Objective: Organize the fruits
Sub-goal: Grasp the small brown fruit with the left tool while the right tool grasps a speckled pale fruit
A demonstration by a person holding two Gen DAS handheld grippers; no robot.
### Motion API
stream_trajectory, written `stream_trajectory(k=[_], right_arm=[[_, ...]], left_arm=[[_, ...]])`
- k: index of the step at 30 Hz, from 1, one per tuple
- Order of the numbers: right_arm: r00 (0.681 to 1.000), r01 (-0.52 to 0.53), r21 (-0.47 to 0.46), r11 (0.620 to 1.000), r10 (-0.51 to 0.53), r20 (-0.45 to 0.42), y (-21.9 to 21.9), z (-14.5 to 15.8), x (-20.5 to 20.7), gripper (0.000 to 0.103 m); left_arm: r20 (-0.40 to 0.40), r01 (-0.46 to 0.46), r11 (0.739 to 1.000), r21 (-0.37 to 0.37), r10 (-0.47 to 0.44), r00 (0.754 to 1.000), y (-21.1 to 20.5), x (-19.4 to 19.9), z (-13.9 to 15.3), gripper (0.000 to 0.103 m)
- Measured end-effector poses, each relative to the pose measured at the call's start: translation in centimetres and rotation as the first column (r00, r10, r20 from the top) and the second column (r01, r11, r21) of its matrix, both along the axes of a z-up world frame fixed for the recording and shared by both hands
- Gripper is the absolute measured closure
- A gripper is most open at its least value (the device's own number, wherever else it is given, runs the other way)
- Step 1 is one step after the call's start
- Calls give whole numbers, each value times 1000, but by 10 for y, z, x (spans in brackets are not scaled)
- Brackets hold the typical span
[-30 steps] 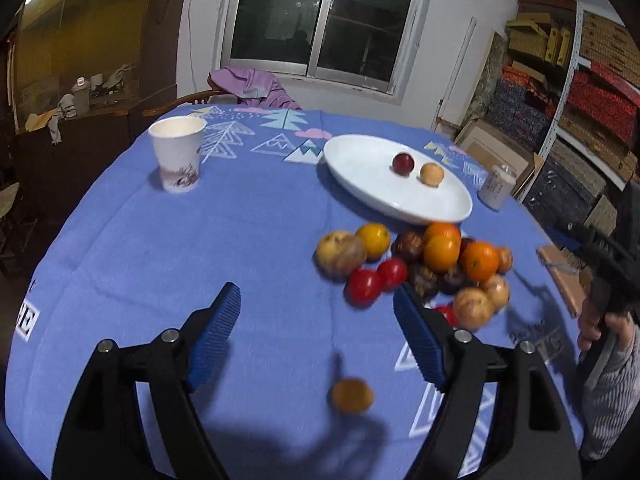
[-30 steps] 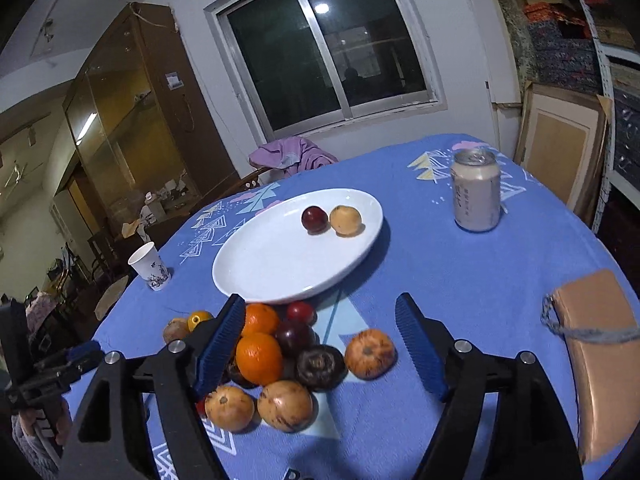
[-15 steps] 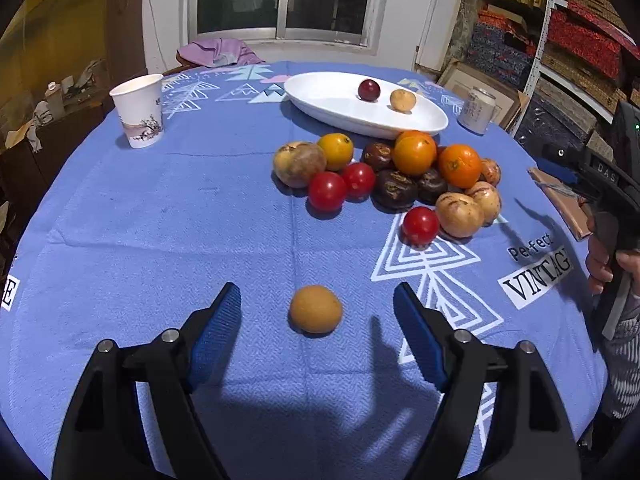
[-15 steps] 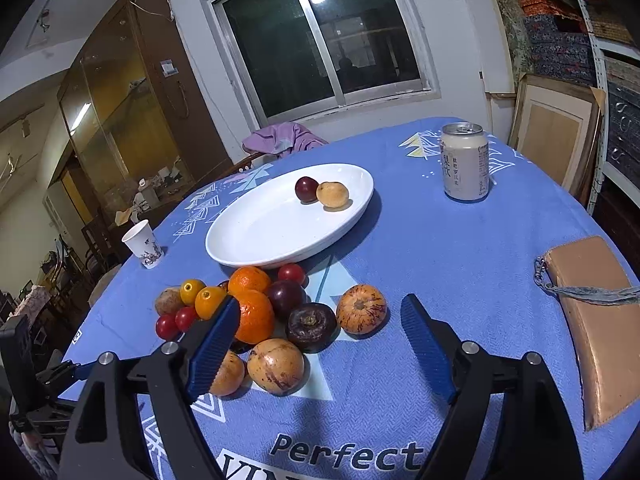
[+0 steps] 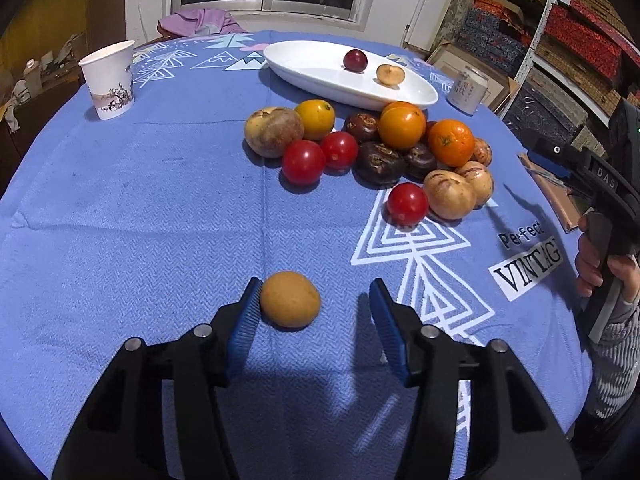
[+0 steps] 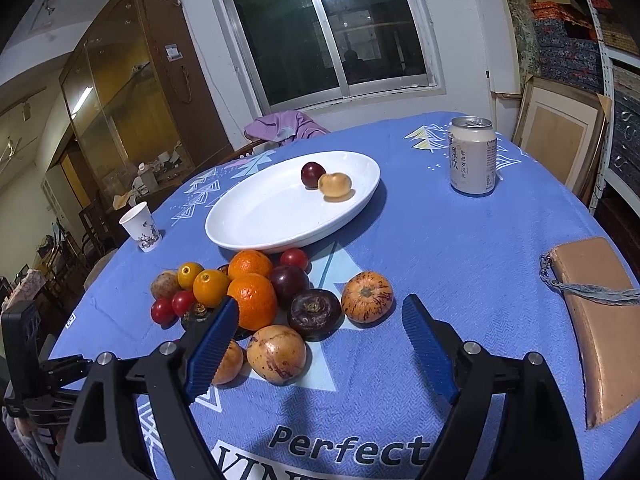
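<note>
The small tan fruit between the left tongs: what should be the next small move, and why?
Probably finish closing. The left tongs are closing around the tan fruit: one pad seems to touch it, the other stands apart. Shifting slightly to centre the fruit may keep it from rolling. Then lift toward the white plate.

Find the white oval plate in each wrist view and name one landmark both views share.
Left wrist view: the white oval plate lies at upper centre-right, beyond the fruit pile.
Right wrist view: the plate lies at centre, just left of the middle, behind the fruit pile.
Shared landmark: the drink can, right of the plate in both views.
</note>
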State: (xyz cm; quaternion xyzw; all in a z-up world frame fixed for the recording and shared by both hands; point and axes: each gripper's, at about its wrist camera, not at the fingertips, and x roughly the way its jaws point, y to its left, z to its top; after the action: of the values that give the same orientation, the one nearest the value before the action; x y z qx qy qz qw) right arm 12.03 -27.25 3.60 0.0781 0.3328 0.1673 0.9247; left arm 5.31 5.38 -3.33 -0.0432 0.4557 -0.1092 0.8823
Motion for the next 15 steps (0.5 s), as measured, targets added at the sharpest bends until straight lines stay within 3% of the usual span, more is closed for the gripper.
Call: stream_trajectory(k=[5, 10, 15], right_arm=[[1000, -14, -19, 1000, 13, -16, -1, -6, -5, 18], [997, -75, -40, 996, 75, -12, 8, -7, -14, 18], [986, -165, -135, 977, 167, -2, 35, -12, -27, 19]], left_arm=[[-5, -37, 998, -47, 37, 999, 12, 1, -1, 72], [-5, -49, 995, -88, 48, 999, 20, 2, -1, 75], [13, -33, 995, -96, 34, 999, 18, 0, 1, 75]])
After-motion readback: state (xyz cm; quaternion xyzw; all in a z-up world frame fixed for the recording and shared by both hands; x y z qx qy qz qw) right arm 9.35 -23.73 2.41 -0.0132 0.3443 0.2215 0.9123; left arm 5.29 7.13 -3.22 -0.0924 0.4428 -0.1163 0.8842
